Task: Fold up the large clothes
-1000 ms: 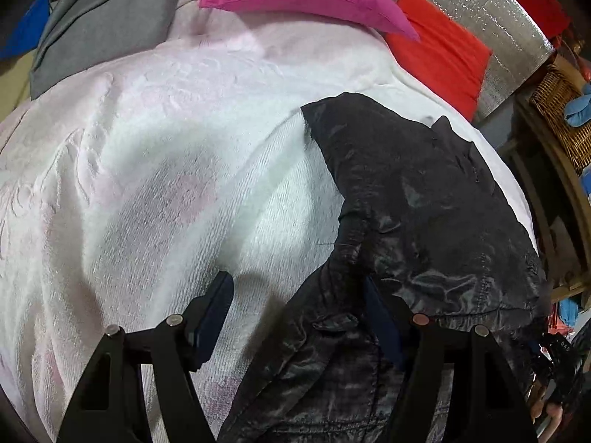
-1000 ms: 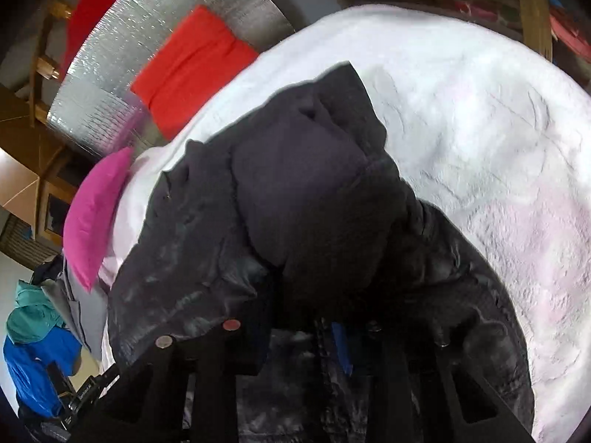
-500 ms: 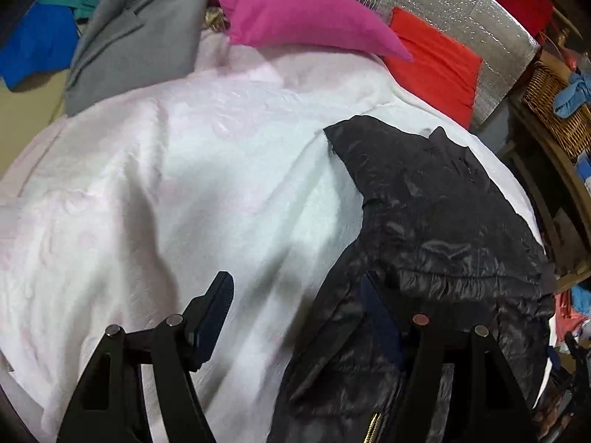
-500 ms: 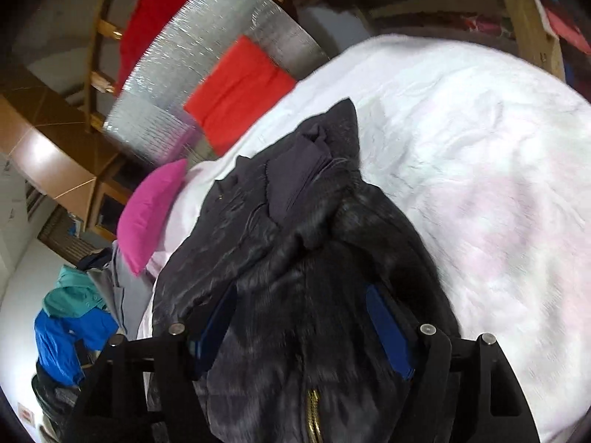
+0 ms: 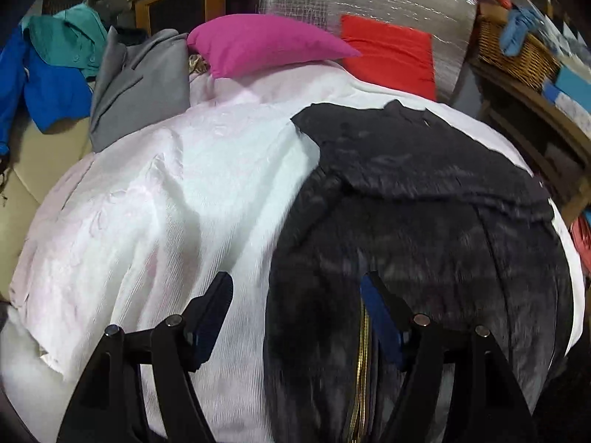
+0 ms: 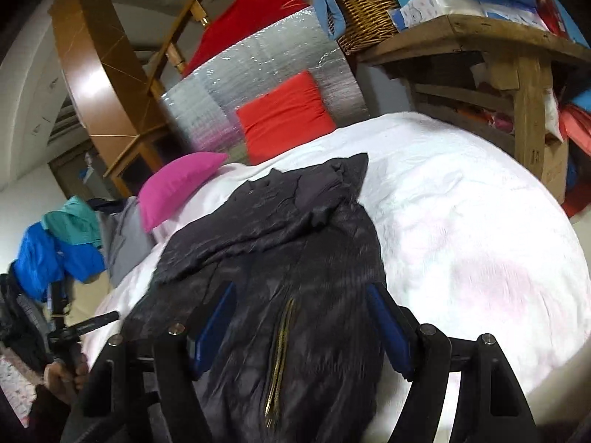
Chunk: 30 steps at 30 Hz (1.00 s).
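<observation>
I take the black jacket as my landmark: it lies spread on the white bedspread, on its right half from the left wrist's view, with the pink pillow and the red pillow beyond its far end. Left of the jacket, my left gripper stands wide and empty, one finger over bare bedspread and the other at the jacket's near edge by the gold zipper. Over the jacket's near end, my right gripper hangs with its jaws spread and nothing between them, the fabric lying free below. To fold well from here, I would take the near hem at both corners, one gripper each, lift evenly and carry it toward the collar, keeping the zipper straight so the front does not skew. The jacket looks glossy and quilted, dark and slippery, with a loose flap, probably a hood or a folded sleeve though the blur leaves me unsure, lying across its far half.
</observation>
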Tool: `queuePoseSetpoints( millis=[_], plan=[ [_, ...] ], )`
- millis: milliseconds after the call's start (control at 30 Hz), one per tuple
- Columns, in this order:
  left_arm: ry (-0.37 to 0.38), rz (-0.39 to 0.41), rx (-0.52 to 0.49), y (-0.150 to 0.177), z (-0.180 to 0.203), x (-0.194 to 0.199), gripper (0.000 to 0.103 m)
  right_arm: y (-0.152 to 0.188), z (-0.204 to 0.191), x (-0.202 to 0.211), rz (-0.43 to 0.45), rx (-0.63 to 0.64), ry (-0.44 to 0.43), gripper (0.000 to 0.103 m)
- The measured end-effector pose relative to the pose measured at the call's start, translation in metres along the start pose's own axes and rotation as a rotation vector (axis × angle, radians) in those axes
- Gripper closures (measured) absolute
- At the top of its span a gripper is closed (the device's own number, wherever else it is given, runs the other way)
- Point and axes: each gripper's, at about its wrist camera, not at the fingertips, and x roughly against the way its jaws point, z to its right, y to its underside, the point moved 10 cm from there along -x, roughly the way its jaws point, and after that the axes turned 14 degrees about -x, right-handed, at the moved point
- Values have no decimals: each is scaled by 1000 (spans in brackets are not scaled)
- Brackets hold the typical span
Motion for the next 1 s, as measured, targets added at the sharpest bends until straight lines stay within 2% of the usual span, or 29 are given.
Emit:
queuePoseSetpoints(
  millis=[167, 333, 433, 500, 600, 700, 767, 833, 900, 1000],
  plan=[
    [50, -43, 17, 28, 13, 12, 29, 35, 21, 7, -184, -159, -58, 26],
    [81, -176, 46, 63, 23, 12, 29, 76, 59, -16, -345, -282, 46, 26],
    [80, -221, 55, 75, 27, 10, 29, 100, 63, -30, -437, -326, 62, 26],
    [76, -243, 56, 81, 29, 8, 29, 120, 67, -41, -488, -331, 104, 26],
    [64, -276, 52, 87, 28, 6, 29, 136, 76, -53, -497, -297, 194, 26],
    [64, -322, 48, 94, 27, 3, 29, 143, 76, -59, -482, -289, 213, 26],
    [84, -338, 46, 98, 28, 2, 29, 142, 75, -57, -485, -280, 204, 27],
    [118, -362, 41, 103, 33, 1, 29, 142, 73, -52, -489, -292, 177, 36],
    [130, -372, 37, 106, 36, 1, 29, 139, 67, -44, -485, -259, 151, 41],
    [140, -396, 26, 112, 39, 1, 29, 136, 58, -35, -478, -207, 121, 41]
  ],
)
